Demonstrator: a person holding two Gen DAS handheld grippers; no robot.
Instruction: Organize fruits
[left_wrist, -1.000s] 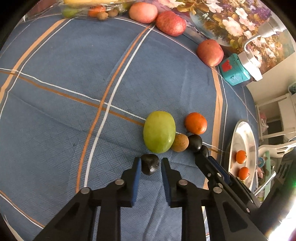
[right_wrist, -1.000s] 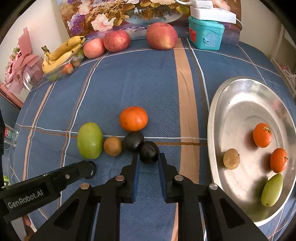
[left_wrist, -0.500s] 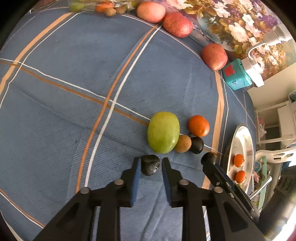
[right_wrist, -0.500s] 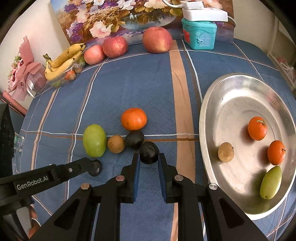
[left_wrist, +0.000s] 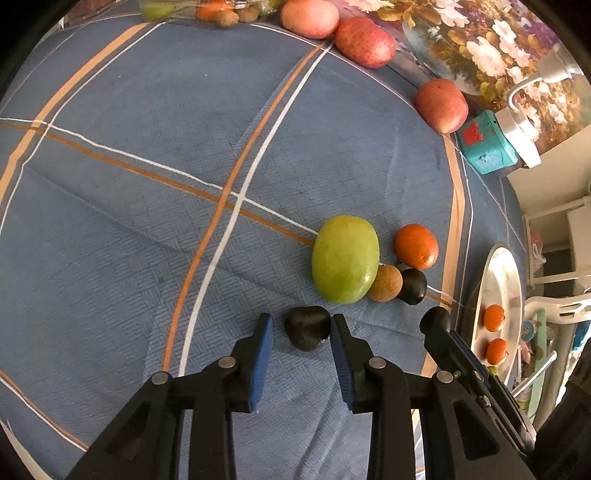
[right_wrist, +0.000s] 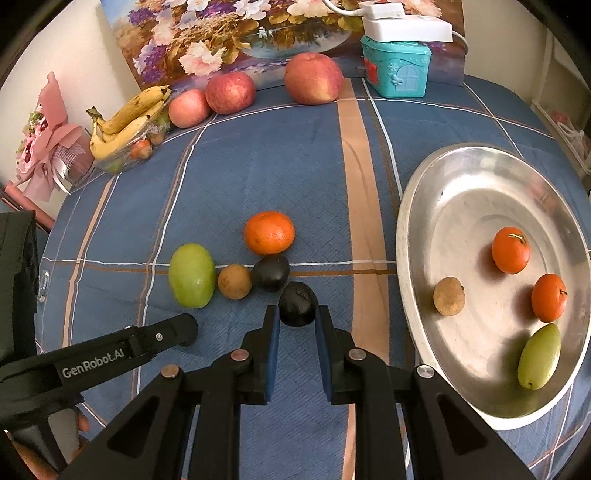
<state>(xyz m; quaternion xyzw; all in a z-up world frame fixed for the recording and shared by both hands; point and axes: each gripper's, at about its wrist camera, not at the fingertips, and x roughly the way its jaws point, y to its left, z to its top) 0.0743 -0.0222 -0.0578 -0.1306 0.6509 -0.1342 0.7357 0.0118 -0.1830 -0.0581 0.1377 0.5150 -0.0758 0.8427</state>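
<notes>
My right gripper (right_wrist: 296, 317) pinches a dark plum (right_wrist: 297, 303) just off the metal tray (right_wrist: 406, 236). My left gripper (left_wrist: 301, 325) stands parted around another dark fruit (left_wrist: 306, 326) – pads not gripping – near the green mango (left_wrist: 345, 258).

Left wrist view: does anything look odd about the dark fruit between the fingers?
Nothing is spilled or damaged. The left gripper is open: its dark fruit lies loose on the blue cloth, with a gap at one finger, while the right gripper is clamped on a second dark fruit.
</notes>
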